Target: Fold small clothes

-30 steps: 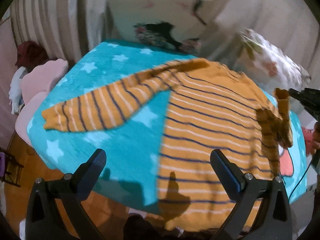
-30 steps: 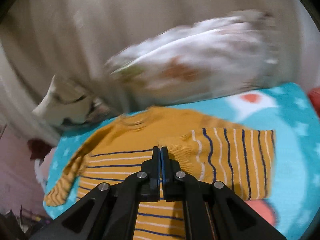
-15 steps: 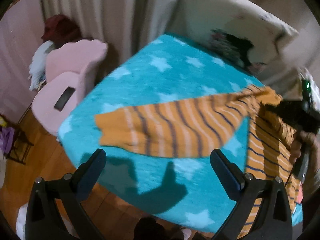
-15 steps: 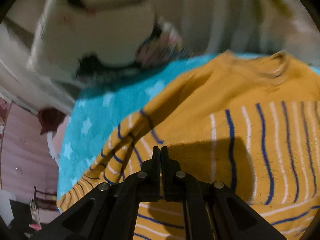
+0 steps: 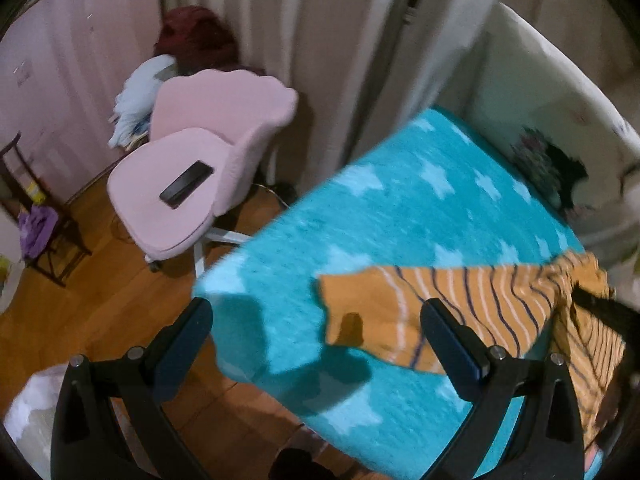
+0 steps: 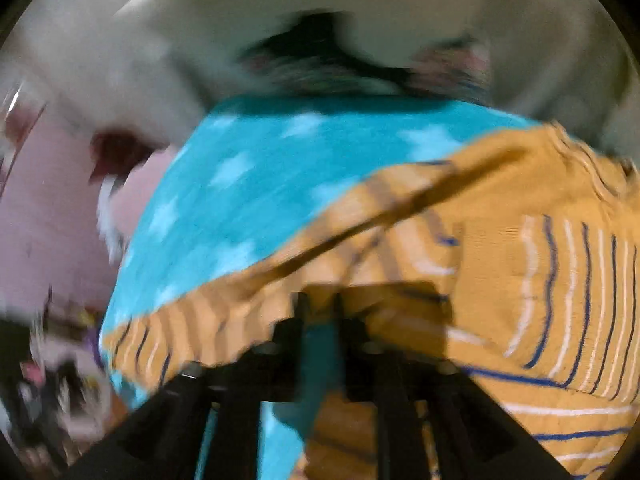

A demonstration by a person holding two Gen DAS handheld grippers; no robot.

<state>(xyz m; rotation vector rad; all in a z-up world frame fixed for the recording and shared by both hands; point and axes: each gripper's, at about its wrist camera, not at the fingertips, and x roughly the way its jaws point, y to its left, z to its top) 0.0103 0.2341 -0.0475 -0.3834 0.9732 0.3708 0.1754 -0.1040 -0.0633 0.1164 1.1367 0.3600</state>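
An orange sweater with navy and white stripes lies on a teal star blanket. Its left sleeve stretches out flat toward the blanket's corner. My left gripper is open and empty, hovering above the blanket's corner with the sleeve cuff between its fingers in the view. My right gripper sits low over the sweater where the sleeve joins the body; its jaws stand slightly apart with a narrow gap, and the view is blurred. The right gripper also shows as a dark shape at the right edge of the left wrist view.
A pink chair with a black phone on its seat stands left of the bed on a wooden floor. Curtains hang behind. A white pillow lies at the head of the bed.
The left gripper swung left toward the blanket corner and chair. The right gripper moved down to the sleeve's shoulder area, and its shut jaws have parted a little.
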